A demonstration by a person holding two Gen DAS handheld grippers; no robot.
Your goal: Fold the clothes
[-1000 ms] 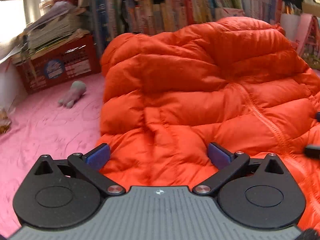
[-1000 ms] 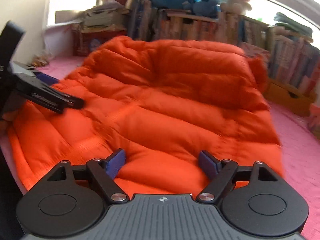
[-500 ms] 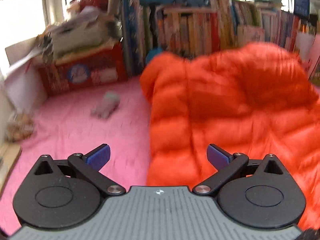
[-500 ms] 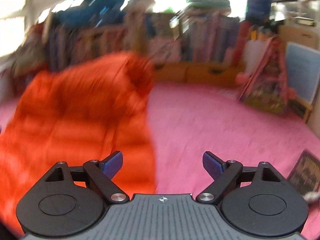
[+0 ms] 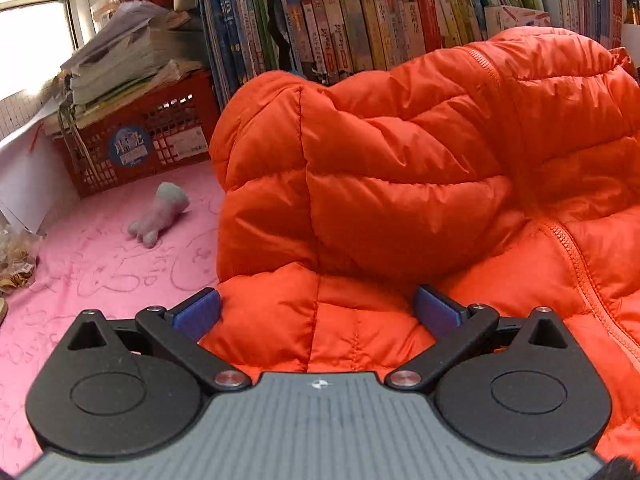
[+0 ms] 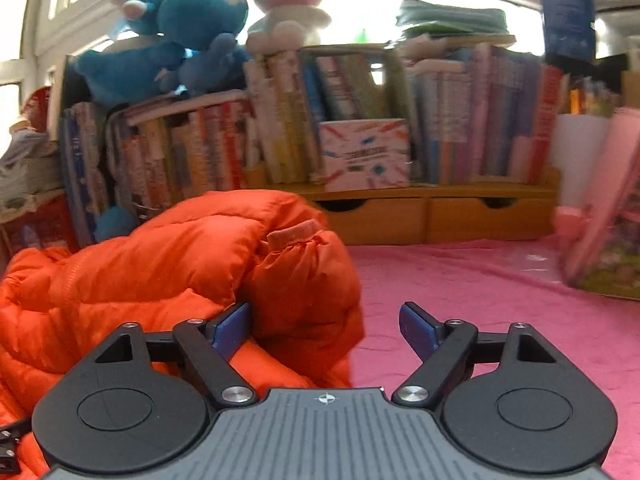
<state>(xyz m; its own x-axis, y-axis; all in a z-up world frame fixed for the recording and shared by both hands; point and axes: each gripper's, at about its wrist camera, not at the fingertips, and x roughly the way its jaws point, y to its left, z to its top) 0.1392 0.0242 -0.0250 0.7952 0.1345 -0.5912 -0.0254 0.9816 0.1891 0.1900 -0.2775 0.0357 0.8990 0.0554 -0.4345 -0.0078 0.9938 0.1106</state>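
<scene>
Puffy orange quilted down jacket (image 5: 400, 184): likely light, soft, slippery, springy. Left gripper (image 5: 316, 308) jaws apart astride the hem at 6 o'clock. Right gripper (image 6: 326, 326) jaws closing around a cuffed sleeve end (image 6: 308, 276) at 11 o'clock, not yet pinching; grip there, I judge.

jacket (image 5: 400, 184) on blanket (image 5: 100, 256), toy (image 5: 160, 214) left, books (image 5: 360, 28) behind

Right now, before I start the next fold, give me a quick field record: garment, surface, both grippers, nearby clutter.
garment: orange puffer jacket, bunched, zipper showing
surface: pink cover
left gripper: open, jacket hem between its fingers, not pinched
right gripper: closing, not yet clamped; jacket edge between its fingers, one finger against it
clutter: small grey plush on the cover, left of the jacket; red crate beyond it
</scene>
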